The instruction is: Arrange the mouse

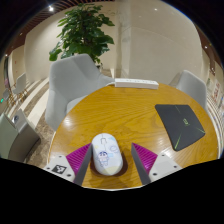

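A white mouse (106,153) with a small printed figure on its back lies on the round wooden table (135,110), near the front edge. It stands between the two fingers of my gripper (111,159). The magenta pads (78,157) sit apart from its sides, with a gap of bare wood at each side. The gripper is open and the mouse rests on the table on its own.
A closed dark laptop (179,124) lies at the right of the table. A white keyboard (136,83) lies at the far edge. Grey-white chairs (72,77) stand round the table, and a leafy plant (84,28) stands behind.
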Tool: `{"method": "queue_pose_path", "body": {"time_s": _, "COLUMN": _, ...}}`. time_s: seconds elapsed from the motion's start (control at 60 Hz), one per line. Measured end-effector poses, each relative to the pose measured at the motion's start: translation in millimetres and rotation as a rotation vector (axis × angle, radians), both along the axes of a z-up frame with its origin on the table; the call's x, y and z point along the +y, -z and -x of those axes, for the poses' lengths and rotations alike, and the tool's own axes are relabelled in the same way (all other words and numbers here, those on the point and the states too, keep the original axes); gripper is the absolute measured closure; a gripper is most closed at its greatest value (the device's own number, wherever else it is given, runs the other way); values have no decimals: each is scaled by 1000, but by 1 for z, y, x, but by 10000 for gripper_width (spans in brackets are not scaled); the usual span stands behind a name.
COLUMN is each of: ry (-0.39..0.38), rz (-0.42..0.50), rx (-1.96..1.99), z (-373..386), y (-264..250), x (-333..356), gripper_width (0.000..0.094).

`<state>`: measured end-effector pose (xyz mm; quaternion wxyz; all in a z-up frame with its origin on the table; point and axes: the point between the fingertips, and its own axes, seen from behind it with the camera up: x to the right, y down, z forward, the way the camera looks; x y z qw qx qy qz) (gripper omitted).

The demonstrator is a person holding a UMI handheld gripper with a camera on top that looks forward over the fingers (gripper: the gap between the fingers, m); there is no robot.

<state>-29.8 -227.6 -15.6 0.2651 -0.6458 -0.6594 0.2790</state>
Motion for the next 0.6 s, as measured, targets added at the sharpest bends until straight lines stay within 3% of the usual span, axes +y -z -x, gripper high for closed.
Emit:
{"method": "queue_pose_path", "body": {"time_s": 0.1, "ry": -9, "rz": -7, "rx": 8, "z": 2, "y": 1, "x": 0, "gripper_width": 443}}
{"method": "queue_pose_path", "body": {"time_s": 0.333, "ry": -28, "rz": -31, "rx": 2, "z": 3, "y": -12, "x": 2, "gripper_width": 568}}
{"method": "queue_pose_path", "body": {"time_s": 0.483, "ry": 1, "rz": 3, "rx": 97, "z": 31, "y": -79, "x": 40, "gripper_width": 573}}
{"method": "queue_pose_path", "body": {"time_s": 0.6, "ry": 61, "rz": 0, "rx": 154, "z": 73, "y": -120, "x": 114, "gripper_width": 572}}
